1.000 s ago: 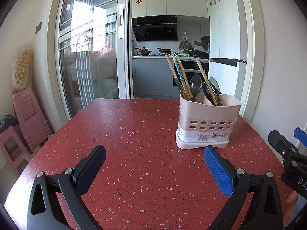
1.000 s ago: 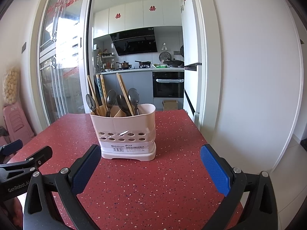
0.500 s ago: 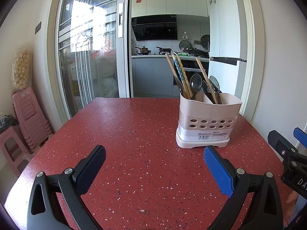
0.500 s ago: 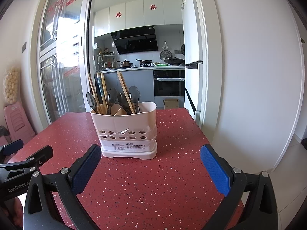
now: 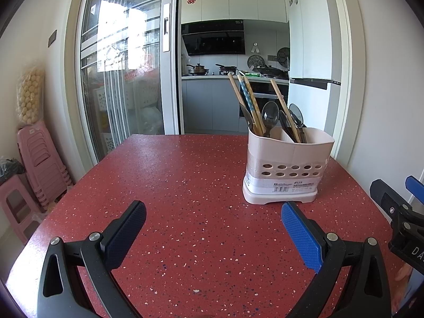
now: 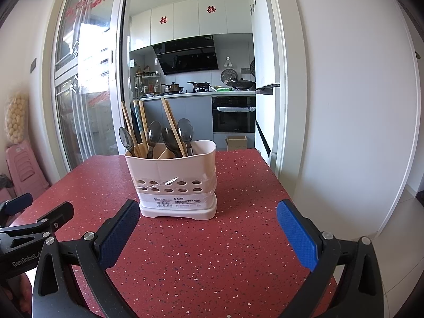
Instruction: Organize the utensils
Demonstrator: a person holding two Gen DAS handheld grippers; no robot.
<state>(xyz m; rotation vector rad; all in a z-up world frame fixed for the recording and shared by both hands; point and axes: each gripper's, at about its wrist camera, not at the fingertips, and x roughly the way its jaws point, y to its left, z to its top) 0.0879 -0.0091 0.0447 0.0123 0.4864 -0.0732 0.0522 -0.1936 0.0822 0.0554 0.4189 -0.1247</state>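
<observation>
chopsticks [image 6: 169, 126] lean left, spoons [image 6: 185, 132] bowl-up

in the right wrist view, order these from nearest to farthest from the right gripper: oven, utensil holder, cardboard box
1. Utensil holder: on the red table, just ahead of the right gripper, slightly left.
2. Cardboard box: on the floor past the table's far edge.
3. Oven: built into the kitchen cabinets behind the box.

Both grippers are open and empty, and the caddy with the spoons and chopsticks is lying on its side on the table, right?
Not quite. The caddy stands upright on the table, as the right wrist view shows. Both the left gripper and the right gripper are open and empty.
</observation>
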